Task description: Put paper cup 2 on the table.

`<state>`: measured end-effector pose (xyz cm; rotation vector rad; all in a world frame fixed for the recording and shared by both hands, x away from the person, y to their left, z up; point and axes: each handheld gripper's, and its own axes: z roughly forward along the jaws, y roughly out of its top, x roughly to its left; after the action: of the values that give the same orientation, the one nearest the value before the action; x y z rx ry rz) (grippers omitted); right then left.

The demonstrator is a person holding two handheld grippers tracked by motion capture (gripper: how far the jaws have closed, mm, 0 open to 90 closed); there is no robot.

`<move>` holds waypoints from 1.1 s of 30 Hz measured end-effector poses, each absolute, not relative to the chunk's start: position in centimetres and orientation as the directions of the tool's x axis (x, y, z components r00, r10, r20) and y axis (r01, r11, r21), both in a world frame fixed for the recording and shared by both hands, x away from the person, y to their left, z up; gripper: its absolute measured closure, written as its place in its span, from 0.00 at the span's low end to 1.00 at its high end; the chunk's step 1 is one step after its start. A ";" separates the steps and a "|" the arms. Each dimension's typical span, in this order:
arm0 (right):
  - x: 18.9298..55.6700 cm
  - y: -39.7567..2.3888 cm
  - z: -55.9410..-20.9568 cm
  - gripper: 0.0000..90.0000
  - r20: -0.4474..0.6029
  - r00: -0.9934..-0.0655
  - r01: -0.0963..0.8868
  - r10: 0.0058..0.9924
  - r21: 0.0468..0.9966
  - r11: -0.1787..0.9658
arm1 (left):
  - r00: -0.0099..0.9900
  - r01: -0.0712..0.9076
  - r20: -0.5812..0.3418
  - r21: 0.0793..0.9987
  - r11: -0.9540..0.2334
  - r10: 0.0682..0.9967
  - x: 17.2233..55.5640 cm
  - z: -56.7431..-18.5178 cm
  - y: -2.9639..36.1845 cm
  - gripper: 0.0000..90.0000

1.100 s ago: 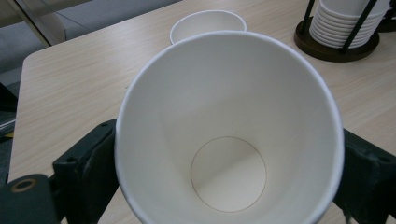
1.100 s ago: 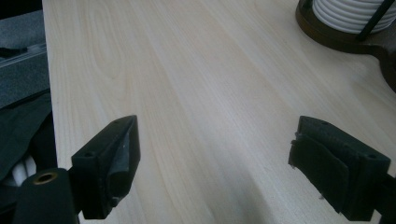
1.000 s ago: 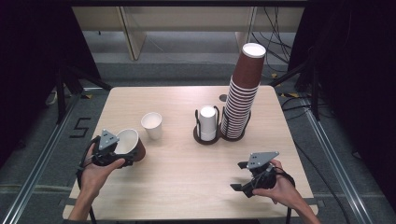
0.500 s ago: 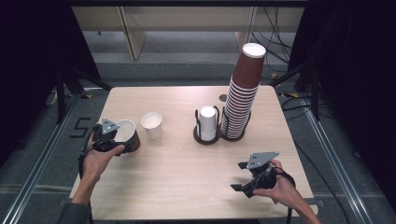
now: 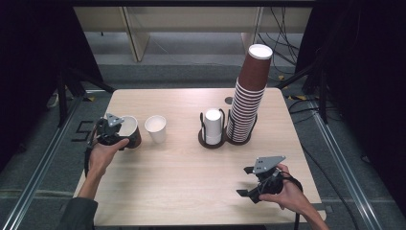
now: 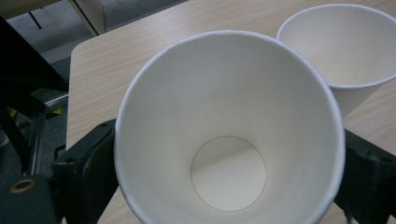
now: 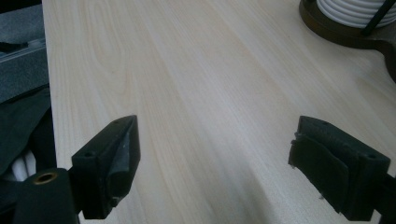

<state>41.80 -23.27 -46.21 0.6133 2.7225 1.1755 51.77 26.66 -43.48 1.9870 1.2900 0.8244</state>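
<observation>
My left gripper (image 5: 115, 134) is shut on a brown paper cup (image 5: 129, 131) with a white inside, at the table's left edge. In the left gripper view that cup (image 6: 229, 135) sits between the two black jaws, mouth toward the camera. A white paper cup (image 5: 156, 128) stands upright just to its right, and its rim (image 6: 341, 42) nearly touches the held cup. My right gripper (image 5: 249, 181) rests open near the front right of the table, and in the right gripper view its jaws (image 7: 212, 163) stand wide apart over bare wood.
A tall leaning stack of brown cups (image 5: 249, 98) stands in a dark holder (image 5: 210, 142) at the centre right, with a short stack of white cups (image 5: 213, 125) beside it. The wooden table (image 5: 191, 172) ends at dark floor on all sides.
My left gripper has carried the brown cup away from the person, toward the white cup, and now sits close beside it. The right gripper has stayed where it was.
</observation>
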 end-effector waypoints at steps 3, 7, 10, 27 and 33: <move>41.8 -23.3 -46.2 0.18 0.052 -0.912 0.317 0.406 0.719 0.619 | 0.325 0.547 0.180 0.765 -0.340 0.928 52.1 -43.8 26.6 0.09; 41.8 -23.3 -46.3 0.18 0.062 -0.913 0.320 0.403 0.720 0.616 | 0.332 0.541 0.182 0.767 -0.345 0.925 52.5 -44.2 26.5 0.09; 41.8 -23.3 -46.3 0.18 0.068 -0.912 0.327 0.404 0.717 0.616 | 0.331 0.533 0.161 0.781 -0.325 0.930 52.7 -44.5 26.3 0.08; 41.7 -23.2 -46.4 0.18 0.069 -0.915 0.324 0.397 0.713 0.622 | 0.311 0.506 0.040 0.839 -0.201 0.950 52.1 -46.5 26.9 0.11; 41.7 -23.1 -46.5 0.18 0.062 -0.918 0.316 0.391 0.710 0.629 | 0.309 0.522 0.037 0.829 -0.202 0.950 51.8 -46.9 26.9 0.12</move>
<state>41.72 -23.15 -46.49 0.5980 2.7463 1.1680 51.77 26.92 -46.87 1.8446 1.3130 0.7423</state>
